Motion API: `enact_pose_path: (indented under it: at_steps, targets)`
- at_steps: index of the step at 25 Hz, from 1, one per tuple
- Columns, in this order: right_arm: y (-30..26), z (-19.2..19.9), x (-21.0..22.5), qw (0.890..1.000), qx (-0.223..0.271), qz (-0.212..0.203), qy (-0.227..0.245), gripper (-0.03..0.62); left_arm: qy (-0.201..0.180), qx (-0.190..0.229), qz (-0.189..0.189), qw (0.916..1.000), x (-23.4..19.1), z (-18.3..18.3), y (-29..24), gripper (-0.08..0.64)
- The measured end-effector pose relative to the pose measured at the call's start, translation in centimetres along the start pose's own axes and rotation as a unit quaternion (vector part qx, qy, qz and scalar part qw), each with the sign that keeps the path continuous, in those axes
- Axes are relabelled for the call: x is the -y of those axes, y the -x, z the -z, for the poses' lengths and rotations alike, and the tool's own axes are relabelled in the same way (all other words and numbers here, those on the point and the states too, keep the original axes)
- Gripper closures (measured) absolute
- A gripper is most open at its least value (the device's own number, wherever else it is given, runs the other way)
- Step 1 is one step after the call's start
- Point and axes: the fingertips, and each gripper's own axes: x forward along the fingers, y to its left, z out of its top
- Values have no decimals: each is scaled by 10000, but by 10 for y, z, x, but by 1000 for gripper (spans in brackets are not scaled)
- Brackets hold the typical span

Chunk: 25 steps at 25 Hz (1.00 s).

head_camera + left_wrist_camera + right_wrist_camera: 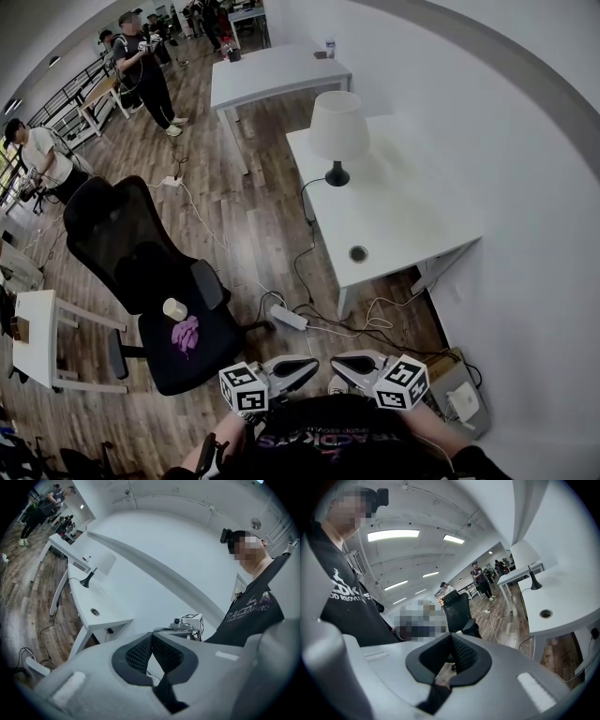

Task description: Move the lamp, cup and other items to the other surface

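Observation:
A white-shaded lamp (337,131) with a black base stands on the white table (403,216). A pale cup (175,307) and a purple item (186,333) rest on the seat of the black office chair (141,262). My left gripper (298,367) and right gripper (347,366) are held close to my chest, tips pointing toward each other, far from all of these. Both are shut with nothing in them. The left gripper view shows its closed jaws (151,637), the lamp (101,566) and the table (108,597). The right gripper view shows closed jaws (451,637), the chair (457,611) and the lamp (526,557).
A power strip (289,317) and cables lie on the wooden floor between chair and table. The table has a round cable hole (358,253). A second white table (272,75) stands farther back, a small one (37,333) at left. People stand in the far background.

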Motion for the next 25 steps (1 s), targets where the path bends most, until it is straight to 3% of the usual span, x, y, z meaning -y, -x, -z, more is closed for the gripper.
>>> enact_pose_path:
  at_steps: [13, 25]
  targets:
    - [-24, -9, -9, 9999, 92, -68, -43, 589, 90, 48, -281, 9996, -12, -10, 32, 563]
    - [-99, -40, -36, 9994, 347, 52, 8, 589, 56, 208, -389, 9990, -48, -40, 115, 563]
